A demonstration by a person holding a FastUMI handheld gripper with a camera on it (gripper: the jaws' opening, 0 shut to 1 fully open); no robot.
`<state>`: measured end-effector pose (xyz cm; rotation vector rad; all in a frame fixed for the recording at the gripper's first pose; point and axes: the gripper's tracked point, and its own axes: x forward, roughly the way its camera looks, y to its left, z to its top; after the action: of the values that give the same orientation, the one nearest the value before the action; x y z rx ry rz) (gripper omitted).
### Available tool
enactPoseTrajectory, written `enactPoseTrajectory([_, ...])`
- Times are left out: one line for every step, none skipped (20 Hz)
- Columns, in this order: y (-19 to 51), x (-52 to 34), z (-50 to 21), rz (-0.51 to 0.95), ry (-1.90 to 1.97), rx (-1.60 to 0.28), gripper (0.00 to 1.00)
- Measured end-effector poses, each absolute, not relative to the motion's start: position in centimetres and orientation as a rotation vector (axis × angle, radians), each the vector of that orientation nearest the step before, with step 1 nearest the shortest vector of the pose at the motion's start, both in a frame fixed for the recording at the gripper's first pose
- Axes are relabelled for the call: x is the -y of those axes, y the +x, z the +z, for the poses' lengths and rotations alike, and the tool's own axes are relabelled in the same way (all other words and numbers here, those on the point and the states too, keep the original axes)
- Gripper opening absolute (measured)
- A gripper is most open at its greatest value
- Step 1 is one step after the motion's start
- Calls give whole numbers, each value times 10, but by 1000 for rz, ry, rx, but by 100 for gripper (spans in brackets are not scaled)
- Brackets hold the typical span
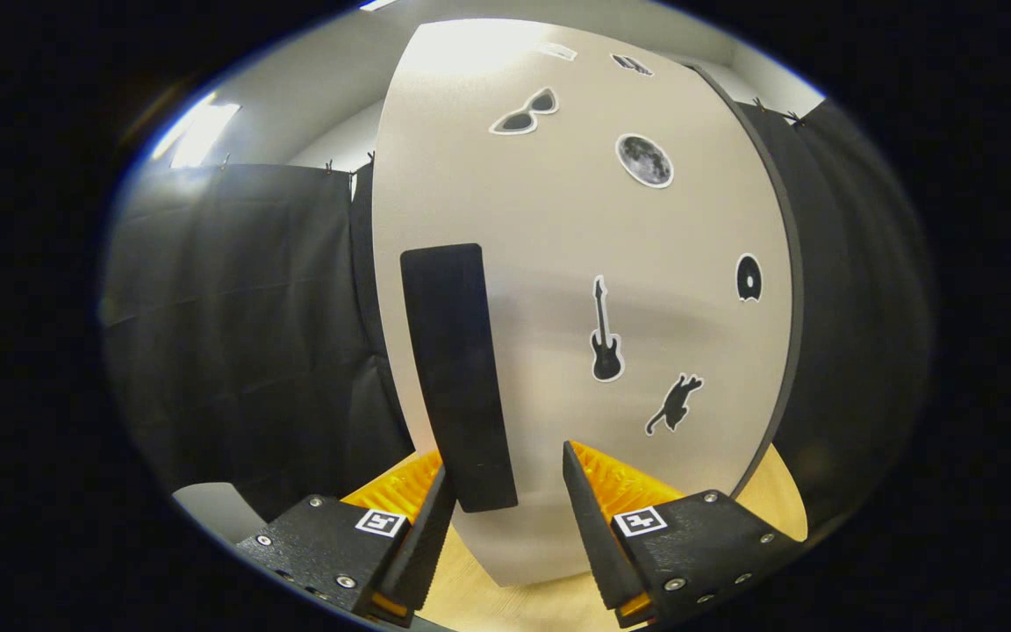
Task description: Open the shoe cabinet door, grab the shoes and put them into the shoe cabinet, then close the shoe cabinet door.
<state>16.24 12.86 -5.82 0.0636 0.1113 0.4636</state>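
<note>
Stickers dot the pale panel ahead of the fingers: a guitar and cat nearest, a moon and sunglasses beyond, with a wooden tabletop beneath.

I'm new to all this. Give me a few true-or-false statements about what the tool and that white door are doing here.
1. The tool is open. True.
2. The black handle stands upright on the cabinet door. True.
3. Both fingers press on the handle. False: its lower end sits between them, close to the left one, with a gap to the right finger.
4. A guitar sticker is on the door. True.
5. A shoe lies between the fingers. False: only the handle's end does.
</note>
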Motion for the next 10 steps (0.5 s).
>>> enactPoseTrajectory([164, -129, -59, 460, 61, -111, 72])
enactPoseTrajectory([167, -131, -58, 453, 60, -106, 72])
enactPoseTrajectory([169, -134, -58, 448, 57, -104, 73])
enactPoseTrajectory([172, -137, -58, 442, 57, -102, 73])
enactPoseTrajectory([175, -139, -58, 437, 58, -100, 74])
enactPoseTrajectory([178, -140, -57, 430, 61, -98, 74])
enactPoseTrajectory([181, -142, -57, 422, 68, -97, 75])
enactPoseTrajectory([183, -144, -59, 414, 74, -95, 76])
enactPoseTrajectory([186, -145, -57, 400, 77, -86, 76])
enactPoseTrajectory([188, -146, -57, 386, 79, -79, 77])
